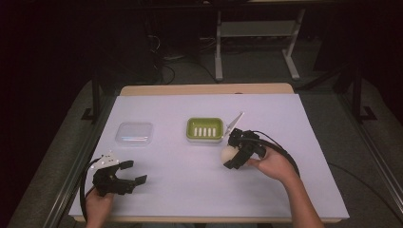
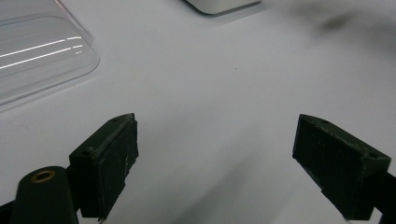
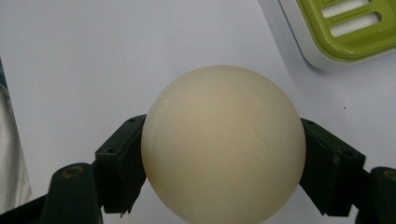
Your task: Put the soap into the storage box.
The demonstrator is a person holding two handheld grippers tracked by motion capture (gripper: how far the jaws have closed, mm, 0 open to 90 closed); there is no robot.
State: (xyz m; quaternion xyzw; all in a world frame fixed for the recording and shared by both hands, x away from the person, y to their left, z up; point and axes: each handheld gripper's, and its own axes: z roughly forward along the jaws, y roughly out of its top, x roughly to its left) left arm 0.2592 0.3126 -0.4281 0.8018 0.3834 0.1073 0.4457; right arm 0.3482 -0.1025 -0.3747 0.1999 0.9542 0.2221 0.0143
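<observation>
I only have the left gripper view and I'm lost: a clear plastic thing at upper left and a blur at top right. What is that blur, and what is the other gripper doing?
Observer: The blur is likely the right gripper. It is clamped on a cream ball, one jaw on each side.
Operator: And the white corner at my top edge?
Observer: That is a green soap dish with a white base and slots in its floor.
Operator: Is the ball in the dish yet?
Observer: No, it sits just outside the dish's near right corner, over the white sheet.
Operator: My own jaws?
Observer: The left gripper is open near the table's front left, nothing between its jaws.
</observation>
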